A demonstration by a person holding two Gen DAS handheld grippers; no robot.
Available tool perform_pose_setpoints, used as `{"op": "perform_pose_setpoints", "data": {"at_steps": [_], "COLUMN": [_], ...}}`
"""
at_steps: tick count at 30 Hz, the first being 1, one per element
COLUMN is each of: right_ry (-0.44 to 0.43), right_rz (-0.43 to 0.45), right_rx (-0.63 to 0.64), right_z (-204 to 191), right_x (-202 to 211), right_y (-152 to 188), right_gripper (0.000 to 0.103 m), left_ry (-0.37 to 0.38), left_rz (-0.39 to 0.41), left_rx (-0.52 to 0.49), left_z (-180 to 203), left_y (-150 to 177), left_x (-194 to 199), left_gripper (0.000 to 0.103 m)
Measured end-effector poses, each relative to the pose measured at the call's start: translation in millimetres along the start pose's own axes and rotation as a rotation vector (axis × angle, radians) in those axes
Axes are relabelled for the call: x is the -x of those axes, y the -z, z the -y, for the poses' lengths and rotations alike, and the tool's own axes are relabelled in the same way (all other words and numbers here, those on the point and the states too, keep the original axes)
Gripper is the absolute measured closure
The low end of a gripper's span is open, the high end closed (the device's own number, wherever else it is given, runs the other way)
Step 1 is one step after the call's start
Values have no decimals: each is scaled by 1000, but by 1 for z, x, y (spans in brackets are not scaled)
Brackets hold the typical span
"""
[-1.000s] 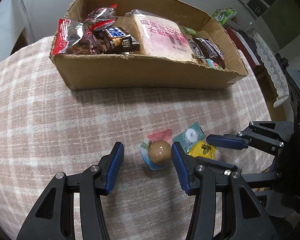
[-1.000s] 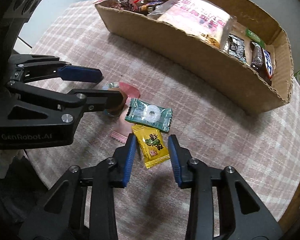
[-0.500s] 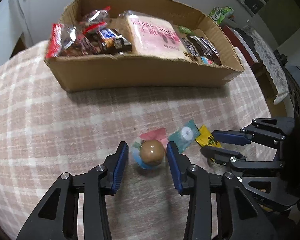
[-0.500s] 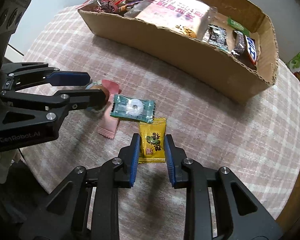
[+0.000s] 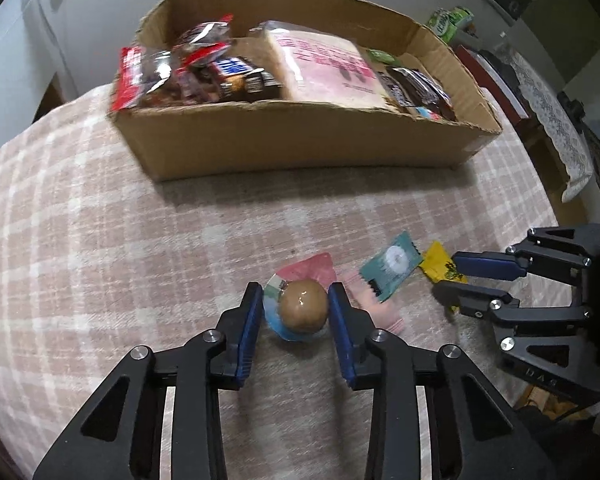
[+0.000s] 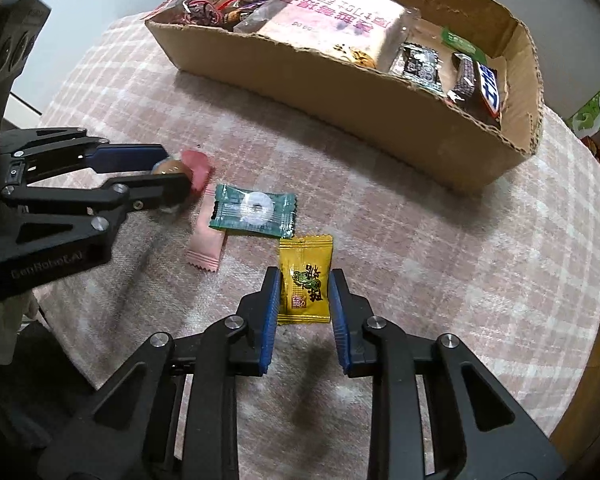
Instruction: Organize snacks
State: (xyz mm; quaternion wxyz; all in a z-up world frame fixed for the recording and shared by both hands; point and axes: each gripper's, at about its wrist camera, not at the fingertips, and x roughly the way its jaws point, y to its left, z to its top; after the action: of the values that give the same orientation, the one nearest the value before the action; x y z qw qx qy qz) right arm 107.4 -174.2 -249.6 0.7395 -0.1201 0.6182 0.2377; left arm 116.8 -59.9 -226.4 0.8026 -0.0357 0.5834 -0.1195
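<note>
A round brown candy in a clear wrapper lies on the plaid tablecloth. My left gripper straddles it, jaws closing, and both blue pads touch its sides. From the right wrist view, the left gripper has the candy between its fingers. A yellow candy packet lies flat between the pads of my right gripper, which touch both its long edges. In the left wrist view the right gripper is at the far right, on the yellow packet.
A green mint packet, a pink packet and a red wrapper lie between the grippers. Behind them stands a cardboard box holding several snacks. The table's rim curves close on the right, with a green carton beyond.
The left jaws have narrowed from wide apart until the pads meet the brown candy. The right jaws have narrowed onto the yellow packet, which now lies straight between them.
</note>
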Motion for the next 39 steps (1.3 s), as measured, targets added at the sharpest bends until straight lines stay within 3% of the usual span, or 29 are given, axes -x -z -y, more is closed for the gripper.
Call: {"op": "perform_pose_setpoints", "data": {"at_steps": [19, 31, 39], "right_ry": [-39, -24, -15], "right_rz": [88, 173, 253], "right_rx": [-169, -196, -204], "right_z": [37, 45, 53], "right_x": [32, 78, 108], "right_y": [17, 13, -8], "right_gripper": [80, 80, 80], "left_ry": [22, 27, 42], "left_rz": [34, 130, 195], "left_rx": [71, 26, 1], "left_z": [-18, -2, 10], "left_y": [16, -7, -33], "left_x": [27, 59, 77], "left_gripper": [75, 75, 75]}}
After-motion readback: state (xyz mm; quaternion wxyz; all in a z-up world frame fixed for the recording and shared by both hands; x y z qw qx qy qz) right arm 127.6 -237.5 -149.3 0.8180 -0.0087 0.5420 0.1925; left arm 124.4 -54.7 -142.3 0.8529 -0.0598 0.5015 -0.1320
